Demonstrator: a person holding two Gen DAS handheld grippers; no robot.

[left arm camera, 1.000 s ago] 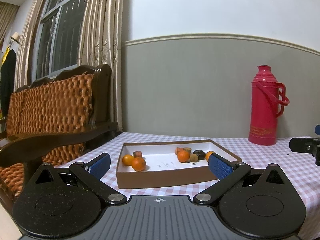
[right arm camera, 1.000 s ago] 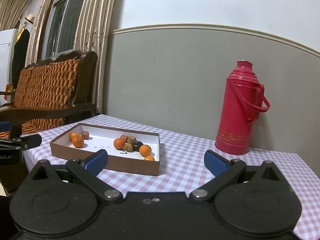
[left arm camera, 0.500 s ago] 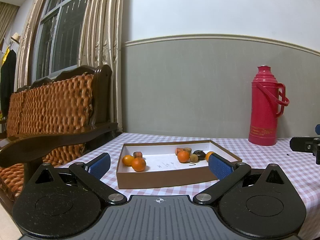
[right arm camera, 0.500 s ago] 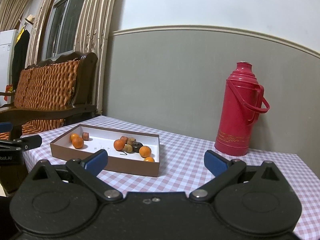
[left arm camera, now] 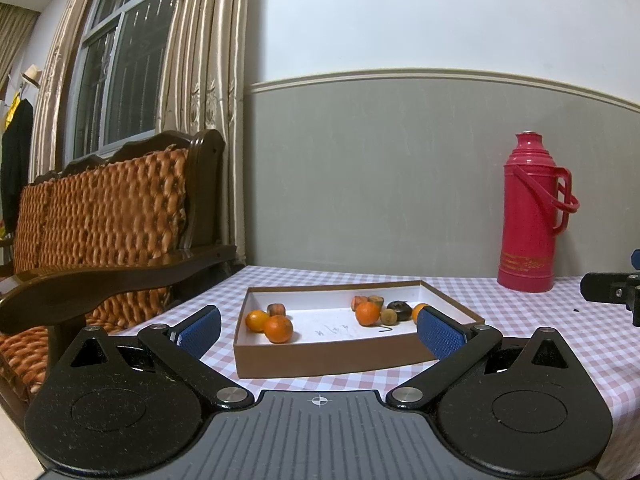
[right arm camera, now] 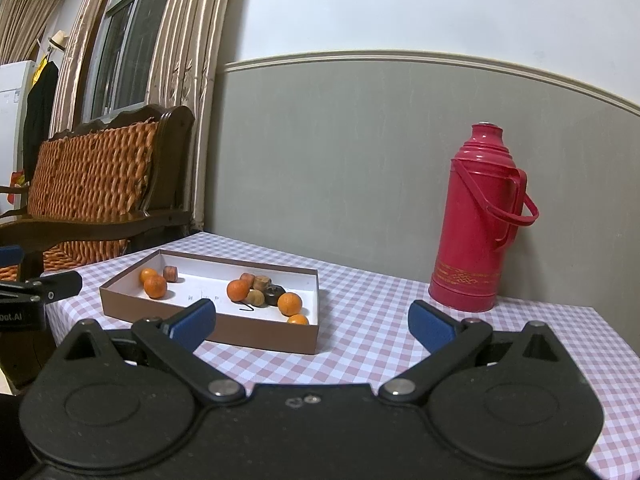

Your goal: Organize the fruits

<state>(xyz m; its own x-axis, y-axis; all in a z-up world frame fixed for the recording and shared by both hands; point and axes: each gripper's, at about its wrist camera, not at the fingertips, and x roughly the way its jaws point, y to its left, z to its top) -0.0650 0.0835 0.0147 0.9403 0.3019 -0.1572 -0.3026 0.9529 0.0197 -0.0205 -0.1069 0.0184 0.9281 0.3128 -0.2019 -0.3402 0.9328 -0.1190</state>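
A shallow brown box (left arm camera: 332,354) with a white floor sits on the checked table; it also shows in the right wrist view (right arm camera: 208,322). Two oranges (left arm camera: 278,329) and a small brown fruit (left arm camera: 276,309) lie at its left end. Several oranges and brown or dark fruits (left arm camera: 386,312) cluster at its right end, seen too in the right wrist view (right arm camera: 264,294). My left gripper (left arm camera: 320,332) is open and empty, just short of the box's near wall. My right gripper (right arm camera: 312,322) is open and empty, near the box's right corner.
A red thermos (left arm camera: 532,216) stands at the back right of the table, also in the right wrist view (right arm camera: 480,216). A wooden sofa with woven cushions (left arm camera: 100,224) stands left of the table. A grey wall runs behind. The table has a pink checked cloth (right arm camera: 380,320).
Both views have shifted very slightly; the box sits a touch lower in the right wrist view. Both grippers stay open and empty.
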